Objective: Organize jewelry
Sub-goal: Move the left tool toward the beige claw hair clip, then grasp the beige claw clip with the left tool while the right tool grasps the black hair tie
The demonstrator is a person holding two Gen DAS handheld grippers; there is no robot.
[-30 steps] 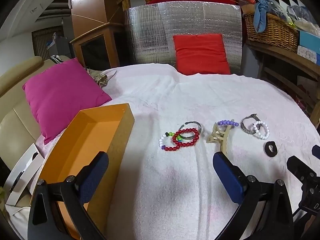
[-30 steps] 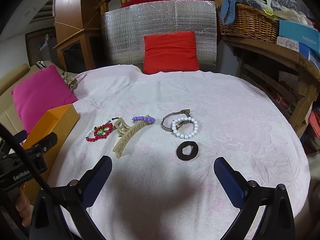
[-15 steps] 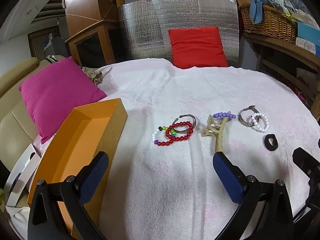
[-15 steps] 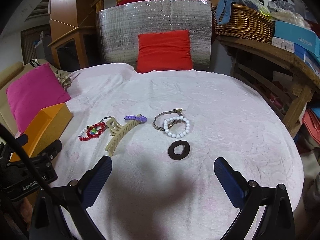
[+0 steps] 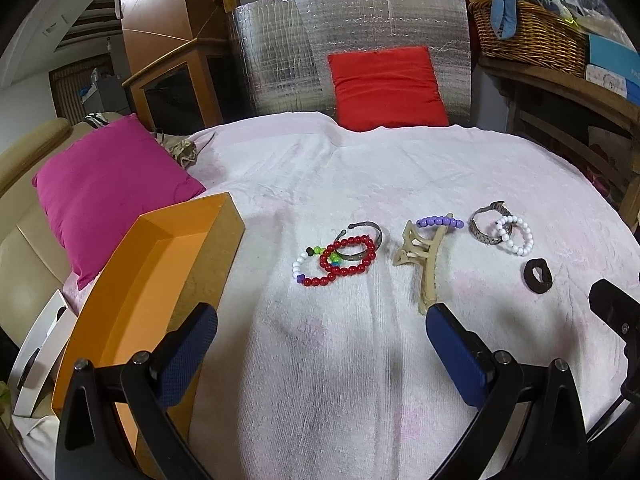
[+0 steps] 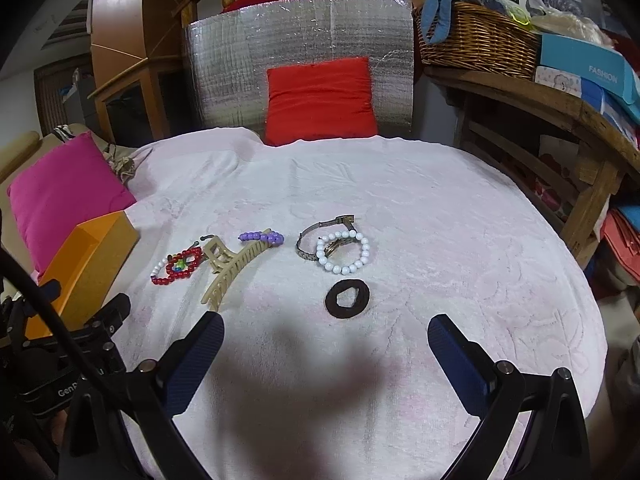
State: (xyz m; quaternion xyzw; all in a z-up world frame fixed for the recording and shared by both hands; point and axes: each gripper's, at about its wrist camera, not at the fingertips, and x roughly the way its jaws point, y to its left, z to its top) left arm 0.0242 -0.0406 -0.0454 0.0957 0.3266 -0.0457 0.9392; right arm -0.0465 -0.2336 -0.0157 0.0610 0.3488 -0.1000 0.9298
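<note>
Nothing yet picked up. Left claw [image 5: 320, 354] spread wide and empty; right claw [image 6: 326, 358] likewise. Ahead of the left claw, a glossy red beaded bracelet [image 5: 347, 255] tangled with other strands on nubbly pale-pink towelling [image 5: 320, 380]; off to its left, an open orange cardboard box [image 5: 132, 292]. Just ahead of the right claw, a flat black fabric hair ring [image 6: 346, 298]. Probably next: lowering over one piece, pinching lightly, carrying boxward.

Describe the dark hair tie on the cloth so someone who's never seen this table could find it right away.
Start at the orange box on the left edge of the pink-white cloth and follow the row of jewelry rightward to the white bead bracelet lying over a metal watch. Just nearer the grippers lies the hair tie: a flat, dark brown fabric ring, the only piece without beads.
</note>
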